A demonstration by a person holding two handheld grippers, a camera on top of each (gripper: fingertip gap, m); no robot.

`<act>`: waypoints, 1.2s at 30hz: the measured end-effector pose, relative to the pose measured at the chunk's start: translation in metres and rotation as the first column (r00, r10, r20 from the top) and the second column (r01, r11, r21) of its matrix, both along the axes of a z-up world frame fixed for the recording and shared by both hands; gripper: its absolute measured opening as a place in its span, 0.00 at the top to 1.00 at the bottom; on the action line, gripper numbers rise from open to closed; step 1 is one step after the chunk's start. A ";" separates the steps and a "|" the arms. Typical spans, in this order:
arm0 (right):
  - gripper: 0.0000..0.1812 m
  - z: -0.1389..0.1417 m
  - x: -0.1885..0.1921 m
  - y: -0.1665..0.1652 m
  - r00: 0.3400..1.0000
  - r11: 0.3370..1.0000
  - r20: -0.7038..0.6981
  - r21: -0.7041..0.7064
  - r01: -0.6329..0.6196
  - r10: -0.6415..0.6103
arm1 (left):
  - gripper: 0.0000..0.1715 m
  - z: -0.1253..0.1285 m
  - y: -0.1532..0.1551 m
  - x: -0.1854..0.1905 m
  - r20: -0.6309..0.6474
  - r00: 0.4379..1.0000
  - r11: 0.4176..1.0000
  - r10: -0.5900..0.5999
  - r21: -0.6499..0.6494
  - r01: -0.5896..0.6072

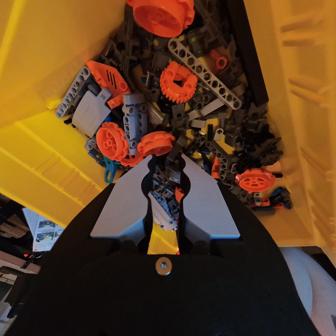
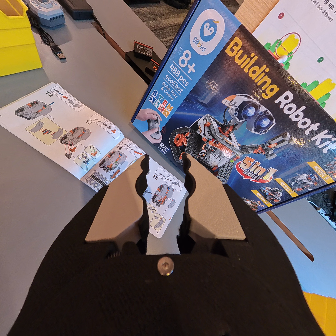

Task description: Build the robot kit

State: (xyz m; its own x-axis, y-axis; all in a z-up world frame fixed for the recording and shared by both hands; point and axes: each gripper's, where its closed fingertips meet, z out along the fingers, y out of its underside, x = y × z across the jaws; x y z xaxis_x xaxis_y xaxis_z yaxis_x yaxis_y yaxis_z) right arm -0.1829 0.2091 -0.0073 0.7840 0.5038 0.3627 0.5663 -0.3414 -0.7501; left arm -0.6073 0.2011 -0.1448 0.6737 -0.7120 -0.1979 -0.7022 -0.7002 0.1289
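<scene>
In the left wrist view, my left gripper [image 1: 167,155] is open and empty, and it reaches down into a yellow bin [image 1: 54,54] full of loose building parts. Its fingertips are just short of an orange wheel [image 1: 156,143] and a dark grey piece. Around it lie another orange wheel [image 1: 111,141], an orange gear [image 1: 178,81], a long grey beam with holes [image 1: 203,72] and a grey block [image 1: 134,120]. In the right wrist view, my right gripper [image 2: 165,156] is open and empty. It hovers over an open instruction booklet [image 2: 72,127], beside a blue kit box [image 2: 236,109].
A large orange wheel [image 1: 160,16] lies at the bin's far end, and another [image 1: 254,180] at the right. On the grey table [image 2: 36,200] are a yellow bin [image 2: 16,36], a USB cable [image 2: 58,52], a grey-blue device [image 2: 49,12], small black packs [image 2: 143,49] and a printed sheet [image 2: 300,36]. Tip to tip, the grippers are about 45 centimeters apart. From my left tips it is roughly 7 centimeters to the orange gear [image 1: 178,81]; from my right, 40 centimeters.
</scene>
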 end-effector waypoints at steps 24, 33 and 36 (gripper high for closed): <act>0.79 -0.004 0.002 0.001 0.999 1.000 0.033 -0.007 -0.002 0.002 | 0.96 -0.013 -0.015 0.047 0.297 0.954 0.988 0.028 -0.155 0.019; 0.79 -0.006 0.001 0.000 0.999 1.000 0.053 -0.009 -0.007 0.007 | 0.99 -0.014 -0.015 0.048 0.287 0.958 0.988 0.008 -0.149 0.037; 0.79 -0.006 0.001 0.000 0.998 1.000 0.055 -0.010 -0.007 0.008 | 0.99 -0.014 -0.016 0.049 0.272 0.962 0.988 -0.005 -0.146 0.047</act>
State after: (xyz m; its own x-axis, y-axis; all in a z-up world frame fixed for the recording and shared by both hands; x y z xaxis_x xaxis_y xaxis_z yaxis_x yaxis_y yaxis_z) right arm -0.1823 0.2093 -0.0137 0.7594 0.5132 0.3999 0.6090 -0.3443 -0.7145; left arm -0.5587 0.1856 -0.1592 0.6682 -0.7373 0.0992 -0.7428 -0.6686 0.0340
